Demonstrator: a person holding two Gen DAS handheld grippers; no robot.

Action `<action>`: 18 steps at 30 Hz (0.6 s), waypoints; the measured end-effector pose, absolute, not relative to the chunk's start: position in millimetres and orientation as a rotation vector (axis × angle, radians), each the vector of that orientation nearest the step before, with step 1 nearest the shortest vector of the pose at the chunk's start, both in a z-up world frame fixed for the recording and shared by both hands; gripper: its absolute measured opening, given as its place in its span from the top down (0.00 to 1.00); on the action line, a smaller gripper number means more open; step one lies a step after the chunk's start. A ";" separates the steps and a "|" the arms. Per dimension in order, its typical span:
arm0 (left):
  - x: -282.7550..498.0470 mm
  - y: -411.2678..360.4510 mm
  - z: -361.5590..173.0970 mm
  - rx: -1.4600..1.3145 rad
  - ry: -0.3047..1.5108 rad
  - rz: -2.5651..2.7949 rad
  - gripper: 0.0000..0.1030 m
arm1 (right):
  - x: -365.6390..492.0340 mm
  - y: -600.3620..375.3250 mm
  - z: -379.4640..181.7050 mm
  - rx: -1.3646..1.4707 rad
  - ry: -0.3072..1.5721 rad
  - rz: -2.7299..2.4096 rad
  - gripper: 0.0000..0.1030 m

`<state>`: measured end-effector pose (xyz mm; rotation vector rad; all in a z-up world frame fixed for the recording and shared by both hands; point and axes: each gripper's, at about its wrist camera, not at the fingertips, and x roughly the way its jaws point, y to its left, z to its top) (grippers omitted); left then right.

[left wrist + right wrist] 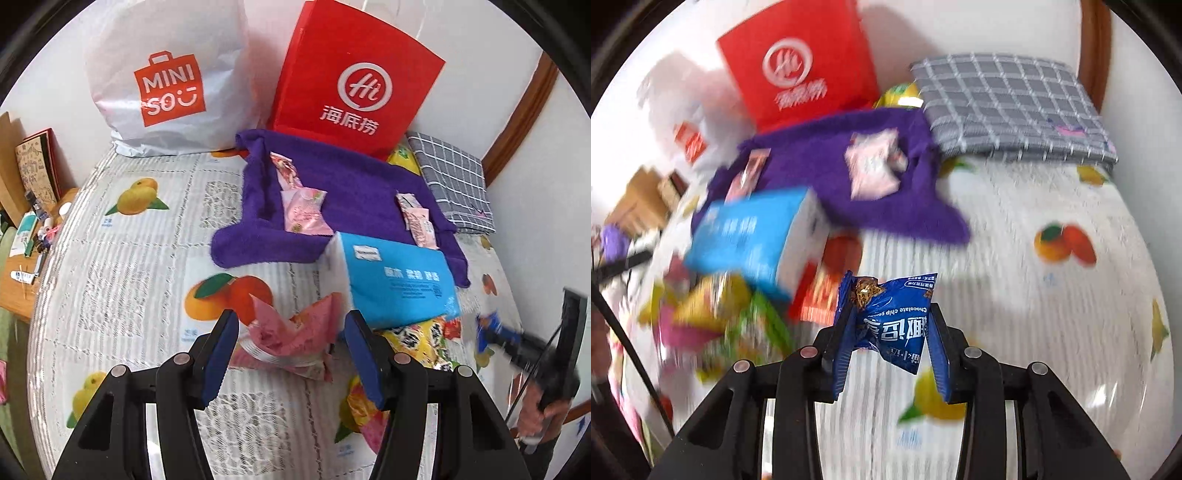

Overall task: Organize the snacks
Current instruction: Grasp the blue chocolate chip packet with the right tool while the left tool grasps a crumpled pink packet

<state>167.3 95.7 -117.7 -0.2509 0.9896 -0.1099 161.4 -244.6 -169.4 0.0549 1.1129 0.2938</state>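
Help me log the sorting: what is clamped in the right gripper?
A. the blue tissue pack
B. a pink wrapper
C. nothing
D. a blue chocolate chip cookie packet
D: in the right wrist view the right gripper pinches a blue chocolate chip cookie packet between its fingers.

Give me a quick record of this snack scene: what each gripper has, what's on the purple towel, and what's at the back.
right gripper: shut on blue cookie packet
left gripper: open, around pink wrapper, not gripping
purple towel: several pink snack packets
back: white shopping bag, red paper bag
surface: fruit-print cover
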 end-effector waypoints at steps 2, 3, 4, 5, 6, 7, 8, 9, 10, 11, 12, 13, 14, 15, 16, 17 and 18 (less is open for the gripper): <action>163.8 91.0 -118.3 -0.247 0.988 -0.122 0.44 | 145.8 -239.5 -175.9 0.035 1.127 0.329 0.64; 161.9 88.7 -118.6 -0.244 0.987 -0.127 0.44 | 141.2 -237.3 -178.3 0.026 1.131 0.335 0.64; 160.4 87.0 -118.6 -0.242 0.987 -0.130 0.44 | 137.3 -234.2 -181.0 0.018 1.138 0.343 0.63; 158.3 85.3 -118.5 -0.241 0.987 -0.134 0.44 | 135.6 -232.9 -182.8 0.018 1.143 0.346 0.63; 157.0 84.6 -118.5 -0.241 0.986 -0.135 0.44 | 134.4 -232.1 -184.6 0.020 1.148 0.348 0.63; 154.7 83.8 -118.2 -0.241 0.983 -0.138 0.44 | 133.3 -231.7 -185.9 0.021 1.151 0.345 0.62; 152.9 83.7 -118.1 -0.241 0.981 -0.140 0.44 | 132.9 -232.1 -187.1 0.017 1.155 0.338 0.62; 150.7 83.7 -118.2 -0.241 0.979 -0.141 0.44 | 131.6 -232.5 -187.5 0.008 1.155 0.330 0.62; 148.7 84.3 -118.4 -0.243 0.979 -0.142 0.44 | 131.8 -233.6 -187.7 -0.002 1.152 0.320 0.62; 147.1 85.5 -118.8 -0.249 0.979 -0.142 0.44 | 132.0 -235.3 -187.8 -0.004 1.151 0.308 0.61; 145.7 86.6 -118.9 -0.254 0.978 -0.142 0.44 | 132.7 -237.9 -188.4 0.001 1.156 0.296 0.60; 144.3 87.7 -118.9 -0.259 0.977 -0.142 0.44 | 133.1 -241.8 -188.9 0.012 1.164 0.284 0.56; 143.0 88.5 -118.8 -0.260 0.975 -0.143 0.44 | 132.7 -244.4 -188.8 0.026 1.169 0.278 0.55; 142.0 89.1 -118.8 -0.261 0.974 -0.143 0.44 | 131.0 -247.4 -187.6 0.046 1.168 0.278 0.55; 141.0 89.8 -118.8 -0.263 0.972 -0.144 0.44 | 130.0 -247.1 -186.2 0.054 1.165 0.279 0.50; 140.5 90.2 -118.8 -0.265 0.971 -0.145 0.44 | 128.1 -247.2 -184.9 0.062 1.162 0.281 0.45; 139.9 90.7 -118.9 -0.268 0.970 -0.147 0.44 | 125.6 -246.2 -183.3 0.072 1.152 0.284 0.36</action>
